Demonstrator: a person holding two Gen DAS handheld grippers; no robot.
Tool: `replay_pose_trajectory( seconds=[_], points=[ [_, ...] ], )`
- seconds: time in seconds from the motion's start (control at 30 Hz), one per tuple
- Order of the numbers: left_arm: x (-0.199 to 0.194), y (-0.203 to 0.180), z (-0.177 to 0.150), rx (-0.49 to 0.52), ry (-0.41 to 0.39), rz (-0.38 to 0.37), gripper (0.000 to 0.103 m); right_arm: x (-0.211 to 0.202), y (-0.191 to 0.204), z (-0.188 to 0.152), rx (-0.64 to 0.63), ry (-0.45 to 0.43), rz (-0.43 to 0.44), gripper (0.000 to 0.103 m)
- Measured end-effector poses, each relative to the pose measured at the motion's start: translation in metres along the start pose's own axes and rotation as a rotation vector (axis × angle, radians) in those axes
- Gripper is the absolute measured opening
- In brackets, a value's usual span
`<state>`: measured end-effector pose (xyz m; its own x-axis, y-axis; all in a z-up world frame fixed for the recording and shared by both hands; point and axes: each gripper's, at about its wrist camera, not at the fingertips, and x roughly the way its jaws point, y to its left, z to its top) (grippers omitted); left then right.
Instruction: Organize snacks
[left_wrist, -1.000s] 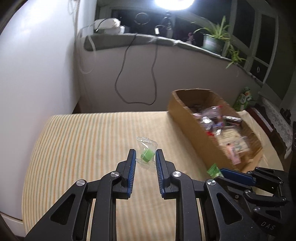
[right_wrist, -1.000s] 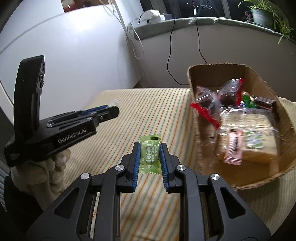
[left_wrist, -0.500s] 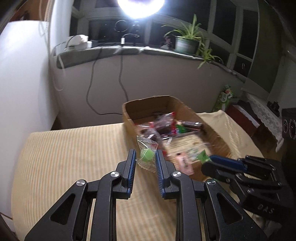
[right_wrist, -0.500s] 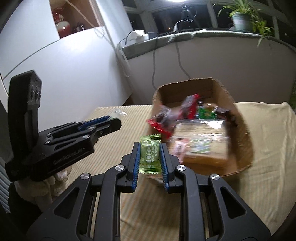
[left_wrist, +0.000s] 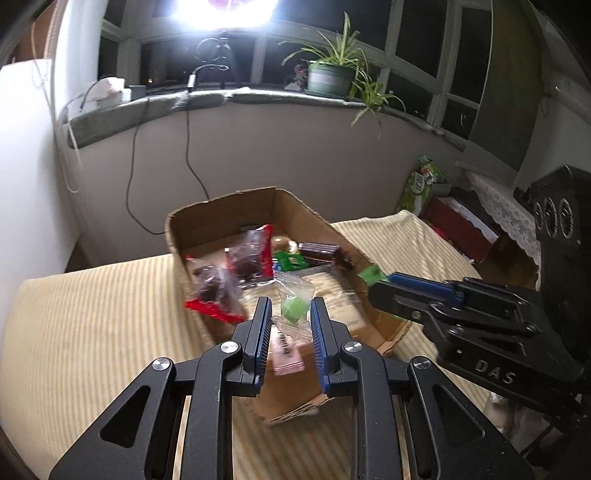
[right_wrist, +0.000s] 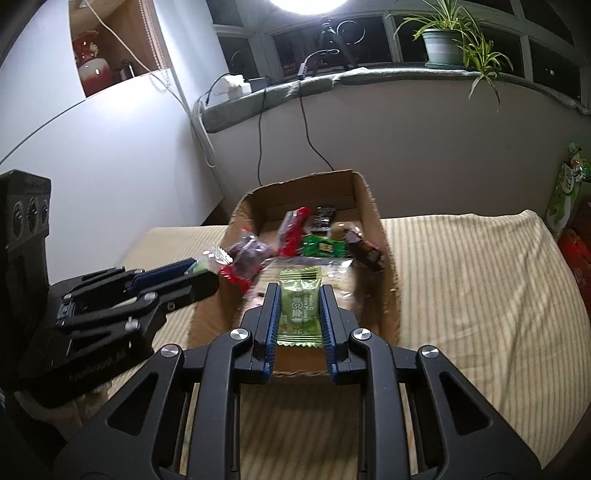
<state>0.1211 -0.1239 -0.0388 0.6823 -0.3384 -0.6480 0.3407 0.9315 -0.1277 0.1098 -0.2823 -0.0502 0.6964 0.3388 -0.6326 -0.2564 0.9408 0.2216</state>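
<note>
Both grippers hang over the cardboard box (right_wrist: 384, 258), left gripper (left_wrist: 291, 321) closed on a clear-wrapped green candy (left_wrist: 293, 308), right gripper (right_wrist: 299, 314) on a green plum sachet (right_wrist: 298, 306); next, likely, opening to drop toward twelve o'clock.

Box (left_wrist: 221, 218) on table (left_wrist: 92, 314); snacks (right_wrist: 325, 247) inside; plant (right_wrist: 443, 40) behind.

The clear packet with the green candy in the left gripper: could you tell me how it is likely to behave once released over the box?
The clear packet looks thin and crinkly, so probably floppy and very light. Its film may slip between the fingers. Released, it would likely drop flat among the wrapped snacks in the cardboard box, not roll.
</note>
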Motion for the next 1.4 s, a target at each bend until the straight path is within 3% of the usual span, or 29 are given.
replay_pose_trajectory(
  seconds=[0.57,0.83,0.93,1.4],
  points=[
    [0.013,-0.008,0.003,-0.007,0.017,0.012,0.022,0.022,-0.018,0.0,0.016,0.057,0.018,0.023],
    [0.012,-0.007,0.002,-0.01,0.015,0.017,0.031,0.025,-0.017,-0.001,0.018,0.062,0.007,0.024],
    [0.011,-0.007,0.002,-0.009,0.012,0.019,0.04,0.023,-0.017,-0.002,0.018,0.058,-0.001,0.045],
    [-0.013,0.004,-0.003,-0.05,-0.022,0.038,0.053,-0.001,-0.008,-0.003,-0.004,0.016,-0.045,0.072]
  ],
)
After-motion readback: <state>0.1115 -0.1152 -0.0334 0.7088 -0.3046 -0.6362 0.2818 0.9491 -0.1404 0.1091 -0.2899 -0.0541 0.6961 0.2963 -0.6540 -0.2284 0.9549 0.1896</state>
